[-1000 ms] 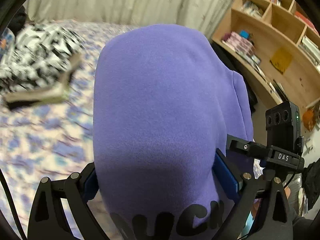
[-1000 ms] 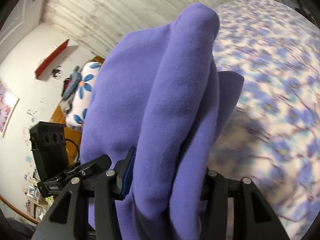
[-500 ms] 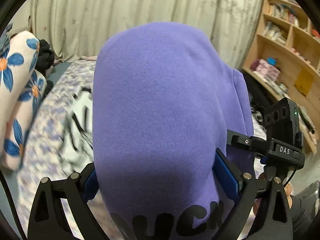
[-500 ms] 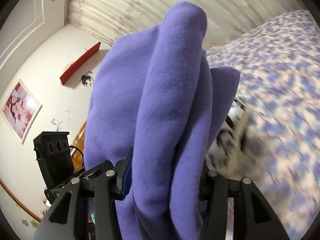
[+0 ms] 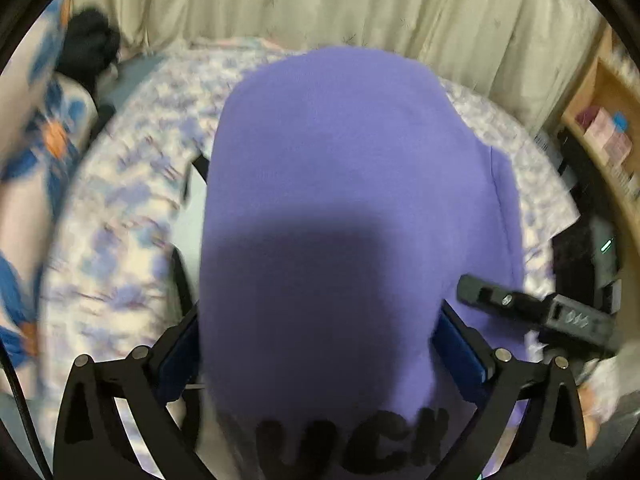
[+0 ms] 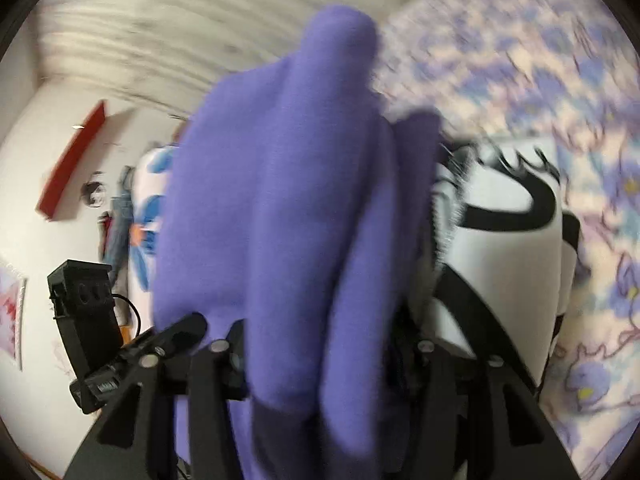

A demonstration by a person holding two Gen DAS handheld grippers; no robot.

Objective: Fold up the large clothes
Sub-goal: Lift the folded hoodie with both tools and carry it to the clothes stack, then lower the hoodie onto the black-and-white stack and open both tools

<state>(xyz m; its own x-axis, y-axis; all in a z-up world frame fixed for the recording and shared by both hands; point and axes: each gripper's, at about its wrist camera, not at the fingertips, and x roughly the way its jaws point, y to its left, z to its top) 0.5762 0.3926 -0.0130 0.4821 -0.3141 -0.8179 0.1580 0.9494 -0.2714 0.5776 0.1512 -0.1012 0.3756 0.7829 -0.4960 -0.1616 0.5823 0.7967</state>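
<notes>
Purple fleece fills both your grips: the left gripper (image 5: 320, 344), jaws widened a touch further, and the half-closed right gripper (image 6: 316, 344) each pinch the folded sweatshirt (image 5: 352, 184), its length running forward above the floral bedspread (image 5: 132, 200).

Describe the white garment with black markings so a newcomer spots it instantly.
Start at the floral bedspread covering the bed. On it, right of the purple sweatshirt bunched in the right tool, lies the folded white garment. Bold black curved markings set it apart.
</notes>
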